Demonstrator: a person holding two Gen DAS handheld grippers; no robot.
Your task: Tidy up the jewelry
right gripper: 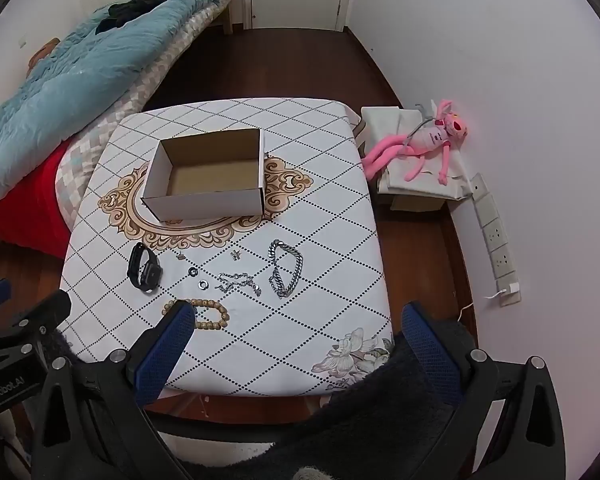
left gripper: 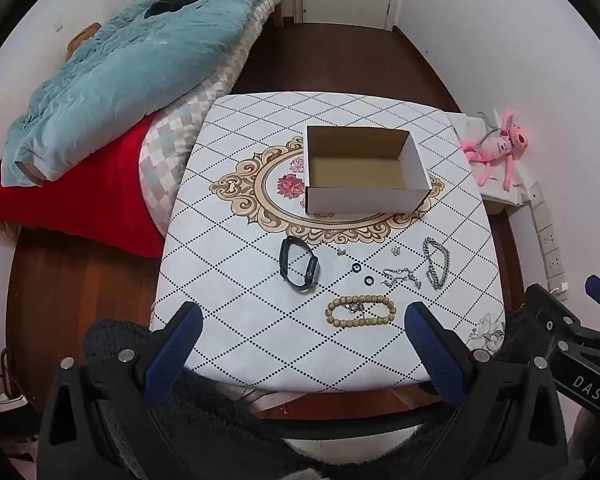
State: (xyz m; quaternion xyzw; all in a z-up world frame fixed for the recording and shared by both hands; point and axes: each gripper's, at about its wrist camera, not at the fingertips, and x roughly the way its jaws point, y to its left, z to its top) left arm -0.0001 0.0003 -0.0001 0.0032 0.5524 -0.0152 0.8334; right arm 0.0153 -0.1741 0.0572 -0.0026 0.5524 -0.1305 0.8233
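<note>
We held the left hand-held gripper (left gripper: 300, 316) above the near edge of the bench (left gripper: 236, 344), and its two blue fingers (left gripper: 178, 344) were spread wide apart with nothing between them. The right hand-held gripper (right gripper: 296, 320) was beside it, also released, with its fingers (right gripper: 428, 348) far from each other and grasping nothing. On the bench, which had a white cloth with a diamond pattern, stood an open cardboard box (left gripper: 364, 200) near the middle, and we saw nothing inside it. All the jewelry lay on the cloth between the box and our grippers. A black watch (left gripper: 299, 265) was at the left, just in front of the box. A bracelet of wooden beads (left gripper: 360, 311) was the nearest piece to us, and a small silver thing lay inside its loop. Two small dark rings (right gripper: 198, 278) lay close together in the middle. To the right of them was a thin silver chain (right gripper: 239, 282), bunched up, and then a thick silver chain bracelet (right gripper: 285, 268), which was the piece most to the right. Two tiny silver charms (left gripper: 396, 251) lay apart from each other, a little closer to the box. A bed with a blue blanket (left gripper: 132, 64) stood at the left of the bench, and a pink plush toy (right gripper: 428, 140) lay by the wall at the right.
</note>
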